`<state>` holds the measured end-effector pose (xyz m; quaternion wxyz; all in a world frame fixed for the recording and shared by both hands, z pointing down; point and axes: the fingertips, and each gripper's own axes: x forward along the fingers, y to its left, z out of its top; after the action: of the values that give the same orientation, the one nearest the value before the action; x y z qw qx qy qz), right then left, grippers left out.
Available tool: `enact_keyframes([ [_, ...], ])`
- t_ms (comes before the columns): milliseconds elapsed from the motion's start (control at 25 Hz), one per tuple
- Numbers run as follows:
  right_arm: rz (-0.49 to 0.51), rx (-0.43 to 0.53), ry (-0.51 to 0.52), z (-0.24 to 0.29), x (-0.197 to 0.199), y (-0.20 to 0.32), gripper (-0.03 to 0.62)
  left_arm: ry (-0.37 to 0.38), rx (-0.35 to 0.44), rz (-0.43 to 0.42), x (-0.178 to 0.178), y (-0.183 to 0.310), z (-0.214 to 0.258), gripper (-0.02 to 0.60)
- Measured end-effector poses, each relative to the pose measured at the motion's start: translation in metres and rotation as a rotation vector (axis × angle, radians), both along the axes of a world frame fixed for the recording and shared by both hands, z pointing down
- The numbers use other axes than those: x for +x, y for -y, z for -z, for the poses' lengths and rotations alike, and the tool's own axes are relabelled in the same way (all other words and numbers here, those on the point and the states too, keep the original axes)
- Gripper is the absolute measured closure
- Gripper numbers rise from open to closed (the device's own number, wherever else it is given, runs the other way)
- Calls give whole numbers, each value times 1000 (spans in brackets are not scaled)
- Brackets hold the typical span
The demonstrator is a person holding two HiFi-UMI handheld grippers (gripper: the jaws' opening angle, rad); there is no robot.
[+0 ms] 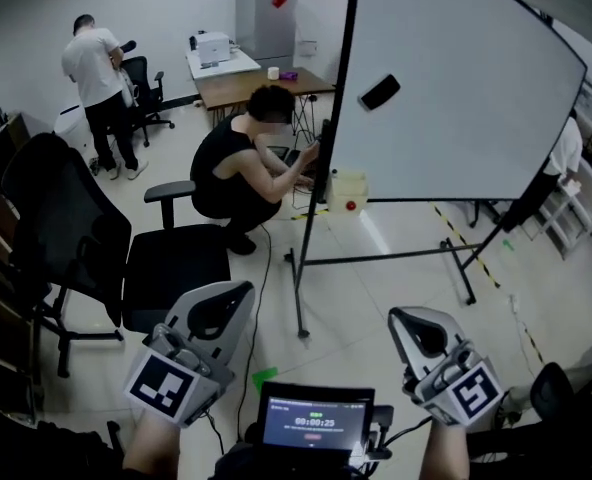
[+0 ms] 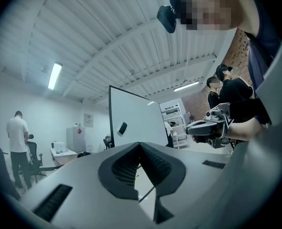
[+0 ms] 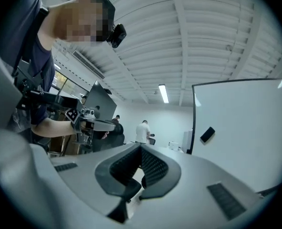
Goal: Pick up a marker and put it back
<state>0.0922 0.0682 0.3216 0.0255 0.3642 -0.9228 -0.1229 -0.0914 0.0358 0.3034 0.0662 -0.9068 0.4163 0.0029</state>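
No marker shows in any view. A large whiteboard (image 1: 456, 88) on a black wheeled stand is ahead, with a black eraser (image 1: 379, 92) stuck to it. The board (image 2: 136, 118) and the eraser (image 2: 122, 128) also appear in the left gripper view, and the whiteboard (image 3: 246, 123) in the right gripper view. My left gripper (image 1: 244, 290) is held low at the left, jaws together, nothing between them (image 2: 140, 145). My right gripper (image 1: 396, 316) is low at the right, also shut and empty (image 3: 141, 147). Both are well short of the board.
A person (image 1: 241, 168) crouches at the board's left edge beside a pale box (image 1: 348, 192) with a red dot. A black office chair (image 1: 126, 258) stands at the left. Another person (image 1: 96, 78) stands at the back near a desk (image 1: 251, 83). The stand's feet (image 1: 376, 258) cross the floor ahead.
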Motion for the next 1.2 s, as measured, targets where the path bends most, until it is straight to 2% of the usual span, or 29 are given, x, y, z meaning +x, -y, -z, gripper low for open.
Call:
enact_keyframes([
  [200,-6,-23,-23,-1,-41,-17,582,-43,6,16,-45,-15,0,581],
  [360,-18,-26,-53,-11,-63,-32,583,-66,-12,12,-67,-26,-12,581],
  [480,-20,-17,-80,-11,-75,-41,583,-69,-34,-3,-73,-32,-21,581],
  [600,-16,-26,-70,-10,-75,-47,583,-61,-39,-28,-61,-35,-23,581],
  [840,1,14,-38,-5,-53,-67,583,-37,-37,-61,-24,-51,-22,581],
  [1000,-37,12,-21,-7,-7,-85,583,-38,-13,-56,6,-64,-14,581],
  [1200,-99,-18,12,-13,48,-96,583,-25,-27,3,14,-67,-6,581],
])
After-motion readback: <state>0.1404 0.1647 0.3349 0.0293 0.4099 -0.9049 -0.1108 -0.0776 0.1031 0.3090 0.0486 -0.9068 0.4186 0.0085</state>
